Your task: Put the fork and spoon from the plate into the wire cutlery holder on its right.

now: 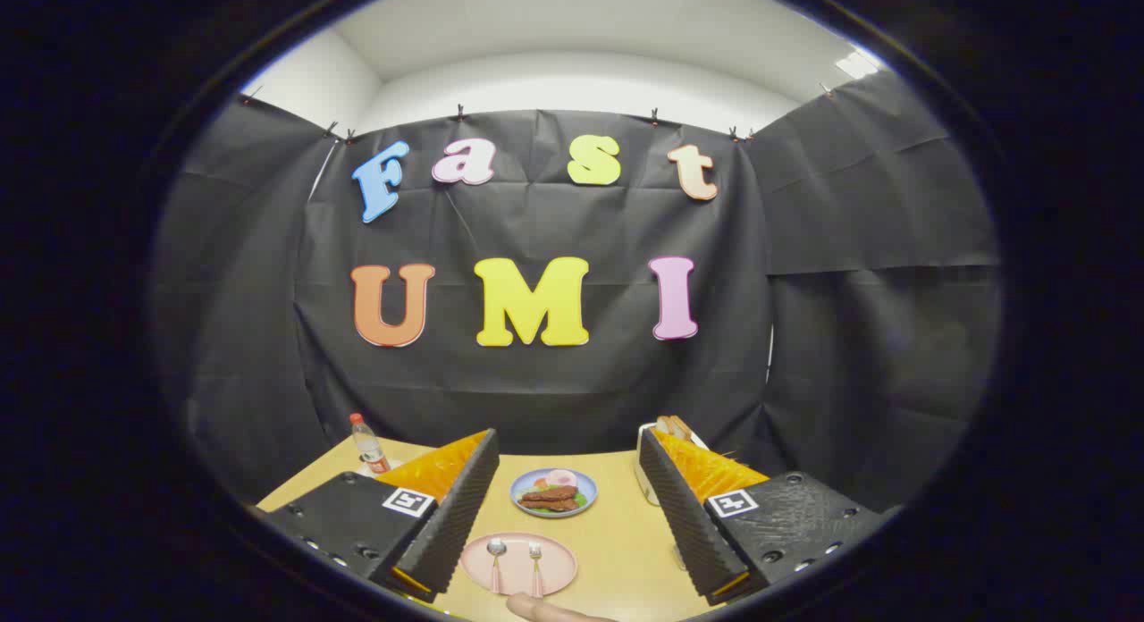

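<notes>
Tongs [567,506] released, the 2 ribbed black fingers [456,515] spread wide with nothing between them; each carries a square black-and-white marker — no readable writing. Pink round plate [559,564] lies on the tan bench [626,537] between the fingers, low down. On it, side by side: spoon [496,561] and fork [535,564], metal heads, pink handles. Beyond, a blue plate [585,488] of food. Plastic bottle [367,443], red cap, stands far left.
</notes>
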Action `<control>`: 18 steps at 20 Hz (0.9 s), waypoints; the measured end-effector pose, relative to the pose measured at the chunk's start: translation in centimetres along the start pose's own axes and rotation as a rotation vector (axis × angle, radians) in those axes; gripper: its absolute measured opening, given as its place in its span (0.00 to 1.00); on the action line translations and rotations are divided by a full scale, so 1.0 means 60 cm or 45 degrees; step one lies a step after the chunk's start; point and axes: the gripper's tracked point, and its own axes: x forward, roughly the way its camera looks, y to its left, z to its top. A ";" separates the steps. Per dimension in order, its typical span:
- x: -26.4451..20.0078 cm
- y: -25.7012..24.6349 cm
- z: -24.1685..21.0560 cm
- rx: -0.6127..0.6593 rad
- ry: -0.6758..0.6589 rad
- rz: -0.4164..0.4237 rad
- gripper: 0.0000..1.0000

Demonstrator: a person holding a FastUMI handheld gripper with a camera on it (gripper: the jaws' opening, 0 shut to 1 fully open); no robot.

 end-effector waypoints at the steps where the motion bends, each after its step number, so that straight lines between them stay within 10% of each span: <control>1: 0.001 -0.007 0.000 0.000 -0.004 -0.004 0.95; 18: 0.029 -0.093 -0.042 -0.022 0.033 0.000 0.95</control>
